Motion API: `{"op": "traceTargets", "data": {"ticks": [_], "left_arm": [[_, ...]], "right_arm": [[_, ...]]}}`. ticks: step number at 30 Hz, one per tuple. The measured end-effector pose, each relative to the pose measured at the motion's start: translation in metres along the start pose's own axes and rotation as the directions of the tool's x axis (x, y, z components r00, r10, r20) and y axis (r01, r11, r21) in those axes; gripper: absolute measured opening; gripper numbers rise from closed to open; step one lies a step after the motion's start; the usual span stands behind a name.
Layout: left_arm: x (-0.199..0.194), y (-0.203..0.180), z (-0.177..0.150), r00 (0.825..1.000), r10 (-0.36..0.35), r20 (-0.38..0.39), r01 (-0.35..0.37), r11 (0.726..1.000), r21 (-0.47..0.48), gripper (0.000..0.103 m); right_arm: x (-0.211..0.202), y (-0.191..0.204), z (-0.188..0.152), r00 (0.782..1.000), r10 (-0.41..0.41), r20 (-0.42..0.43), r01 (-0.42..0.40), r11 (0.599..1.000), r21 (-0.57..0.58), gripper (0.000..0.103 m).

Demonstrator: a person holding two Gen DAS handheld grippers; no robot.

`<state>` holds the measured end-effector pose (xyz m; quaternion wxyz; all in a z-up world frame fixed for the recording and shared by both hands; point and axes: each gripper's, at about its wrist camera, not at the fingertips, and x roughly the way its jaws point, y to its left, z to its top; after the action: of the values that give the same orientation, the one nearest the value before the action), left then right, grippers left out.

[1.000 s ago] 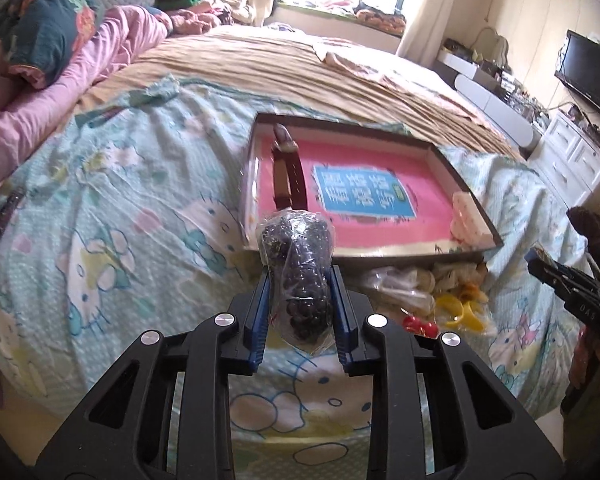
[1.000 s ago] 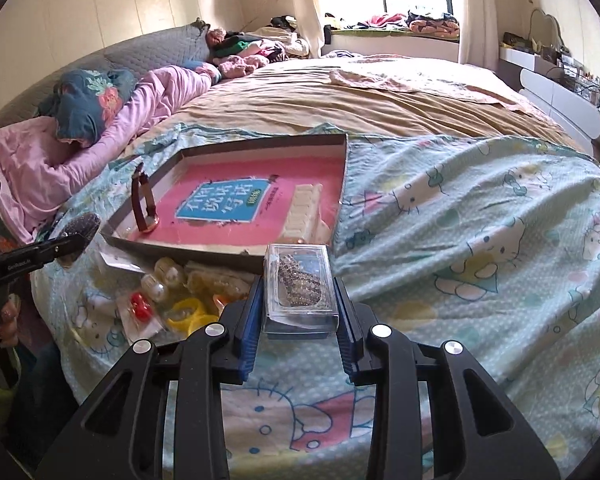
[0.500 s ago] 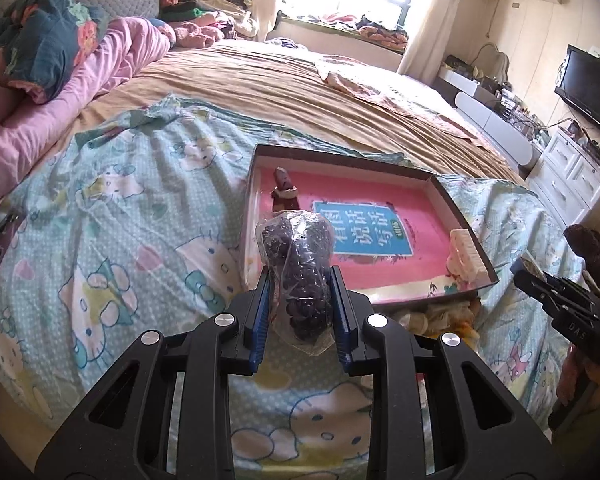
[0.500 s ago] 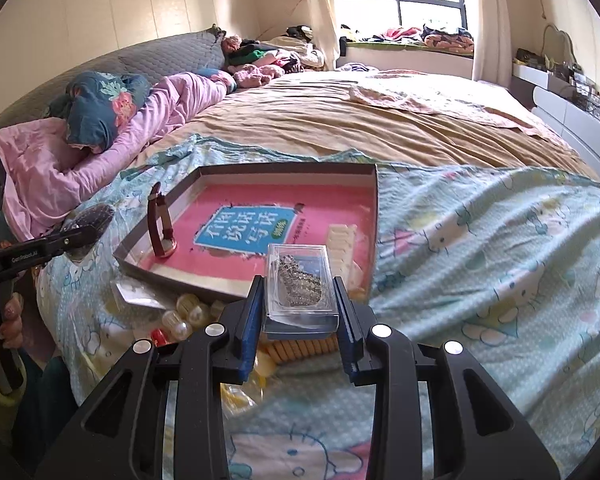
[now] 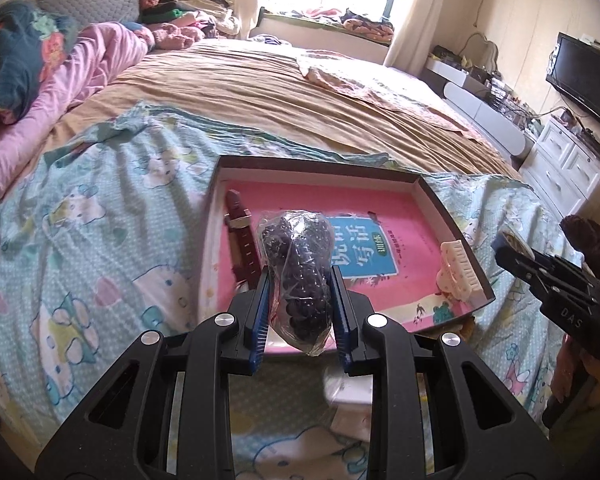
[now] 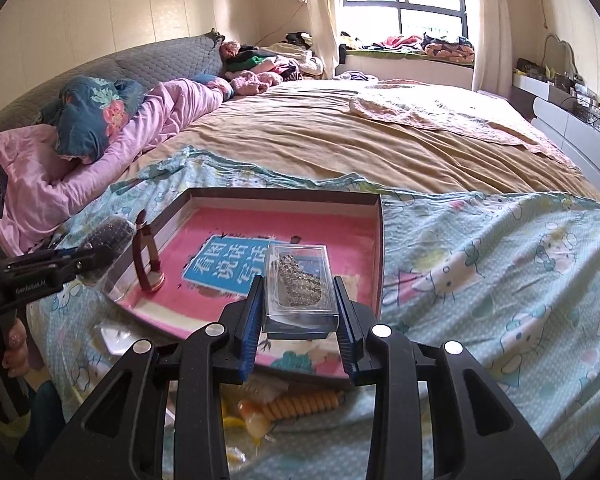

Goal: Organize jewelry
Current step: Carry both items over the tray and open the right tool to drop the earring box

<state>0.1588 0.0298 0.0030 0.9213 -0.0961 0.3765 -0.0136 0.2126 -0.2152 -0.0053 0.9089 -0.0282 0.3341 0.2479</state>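
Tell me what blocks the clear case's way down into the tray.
Nothing visible does. The right gripper holds the clear case above the tray; the pink floor ahead is bare. The watch stands far left. The hair clip, seen from the left wrist, is hidden here.

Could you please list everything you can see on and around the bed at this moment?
Box: one, dark rim, pink lining, on the bedspread.
Watch: one, maroon strap, box's left side.
Hair claw: one, cream, box's right side.
Bag of beads: one, clear with dark beads, in the left gripper.
Clear case: one, sparkly piece inside, in the right gripper.
Loose trinkets: several, orange and yellow, before the box.
Television: one, black, right wall.
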Motion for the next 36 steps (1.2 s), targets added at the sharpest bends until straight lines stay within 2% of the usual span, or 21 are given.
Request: {"op": "traceTargets", "data": {"ticks": [8,19,30,36], "left_arm": [[0.033,-0.015,0.006,0.998,-0.045,-0.043,0.046,0.998,0.032,0.02],[0.064,-0.017,0.006,0.993,-0.088,-0.081,0.094,0.993,0.066,0.02],[0.084,-0.017,0.0,0.987,-0.088,-0.136,0.1,0.992,0.08,0.02],[0.085,-0.016,0.001,0.987,-0.087,-0.133,0.098,0.992,0.081,0.02]], "right_arm": [[0.027,-0.012,0.019,0.999,-0.016,-0.028,0.016,1.0,0.027,0.032],[0.068,-0.015,0.037,0.995,-0.046,-0.088,0.046,0.999,-0.001,0.032],[0.12,-0.017,0.043,0.98,-0.041,-0.195,0.046,0.999,0.022,0.032],[0.136,-0.021,0.041,0.97,-0.059,-0.235,0.07,0.997,0.037,0.032]]}}
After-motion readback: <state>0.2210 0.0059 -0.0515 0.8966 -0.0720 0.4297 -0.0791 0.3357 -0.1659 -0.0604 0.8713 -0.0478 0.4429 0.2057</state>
